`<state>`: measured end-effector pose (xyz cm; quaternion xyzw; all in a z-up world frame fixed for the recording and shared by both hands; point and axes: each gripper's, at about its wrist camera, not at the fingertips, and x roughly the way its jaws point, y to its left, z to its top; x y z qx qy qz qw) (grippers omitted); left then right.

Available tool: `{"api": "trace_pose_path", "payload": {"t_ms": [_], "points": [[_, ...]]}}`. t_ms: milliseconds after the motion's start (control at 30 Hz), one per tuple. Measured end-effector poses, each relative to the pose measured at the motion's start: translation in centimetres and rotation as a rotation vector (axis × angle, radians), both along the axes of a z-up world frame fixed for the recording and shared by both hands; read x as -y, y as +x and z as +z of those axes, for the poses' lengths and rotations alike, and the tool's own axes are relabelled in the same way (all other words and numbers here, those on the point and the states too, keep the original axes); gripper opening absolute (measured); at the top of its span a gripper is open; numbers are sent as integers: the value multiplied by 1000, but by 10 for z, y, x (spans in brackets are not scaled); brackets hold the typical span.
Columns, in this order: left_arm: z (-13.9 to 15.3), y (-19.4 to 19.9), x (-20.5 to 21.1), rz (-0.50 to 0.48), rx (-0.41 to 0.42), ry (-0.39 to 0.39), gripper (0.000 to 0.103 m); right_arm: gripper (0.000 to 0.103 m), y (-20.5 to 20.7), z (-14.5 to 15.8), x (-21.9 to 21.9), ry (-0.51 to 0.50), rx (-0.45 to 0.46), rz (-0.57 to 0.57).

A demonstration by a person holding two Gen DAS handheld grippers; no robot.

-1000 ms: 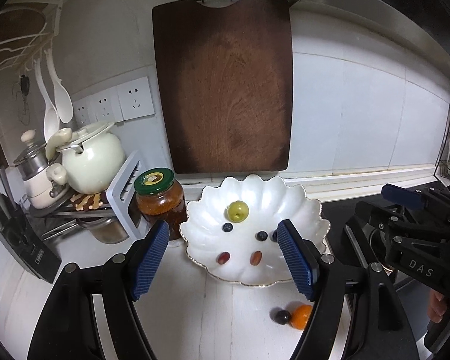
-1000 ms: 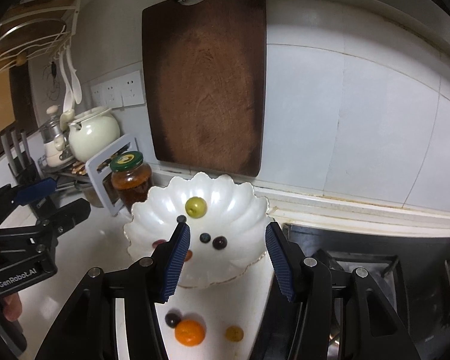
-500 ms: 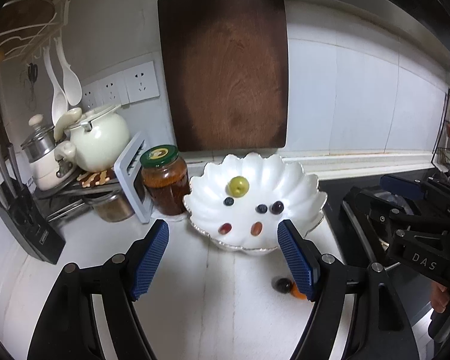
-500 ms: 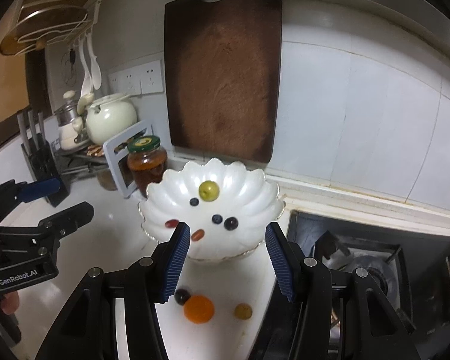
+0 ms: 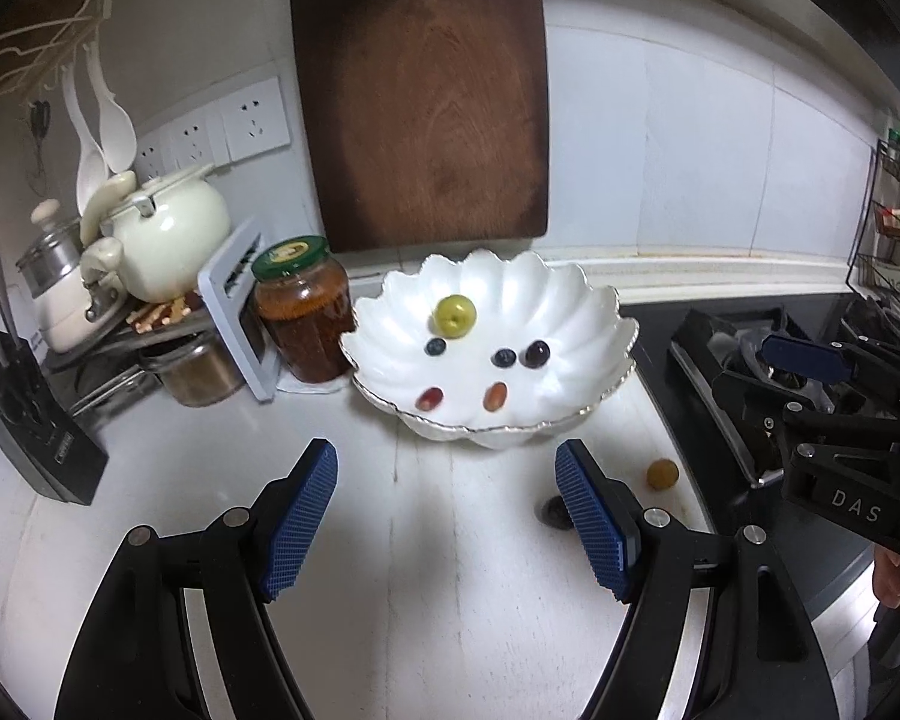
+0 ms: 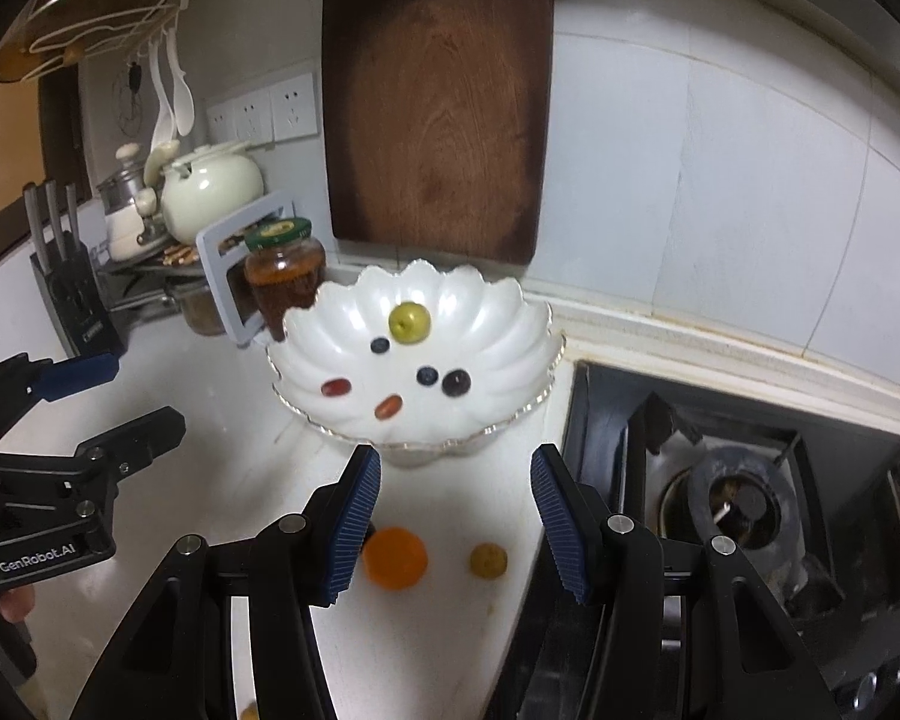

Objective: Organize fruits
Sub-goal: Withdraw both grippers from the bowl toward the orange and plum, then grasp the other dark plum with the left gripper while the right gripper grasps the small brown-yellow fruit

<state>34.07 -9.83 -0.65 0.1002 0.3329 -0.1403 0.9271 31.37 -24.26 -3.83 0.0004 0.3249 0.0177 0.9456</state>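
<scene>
A white scalloped bowl point(image 5: 582, 324) point(image 6: 498, 324) holds a green fruit point(image 5: 453, 314) point(image 6: 409, 323), blueberries, a dark grape point(image 6: 456, 382) and two red fruits. On the counter in front of it lie an orange point(image 6: 395, 557), a small yellow-brown fruit point(image 6: 488, 560) point(image 5: 662, 473) and a dark grape point(image 5: 553, 510). My left gripper point(image 5: 447, 525) is open and empty, short of the bowl. My right gripper point(image 6: 455, 519) is open and empty, above the orange and the yellow-brown fruit. It also shows in the left wrist view point(image 5: 828, 372).
A jar with a green lid point(image 5: 303, 315) stands left of the bowl beside a rack with a cream pot point(image 5: 168, 234). A knife block point(image 5: 24, 420) stands at far left. A wooden cutting board point(image 5: 426, 96) leans on the wall. A gas stove point(image 6: 750, 492) lies to the right.
Both grippers have drawn back from the bowl toward the counter's near side. The bowl looks farther off and the loose fruits now show between the right fingers. Both stay open.
</scene>
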Motion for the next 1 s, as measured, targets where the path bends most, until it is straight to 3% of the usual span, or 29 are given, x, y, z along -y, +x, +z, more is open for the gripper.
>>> {"api": "trace_pose_path", "payload": {"t_ms": [667,1000], "points": [[-51,10,14,-143,-76,45,74,54,5,-54,14,34,-130,-73],[-75,19,24,-229,-76,82,63,54,15,-72,18,32,-171,-95]]}}
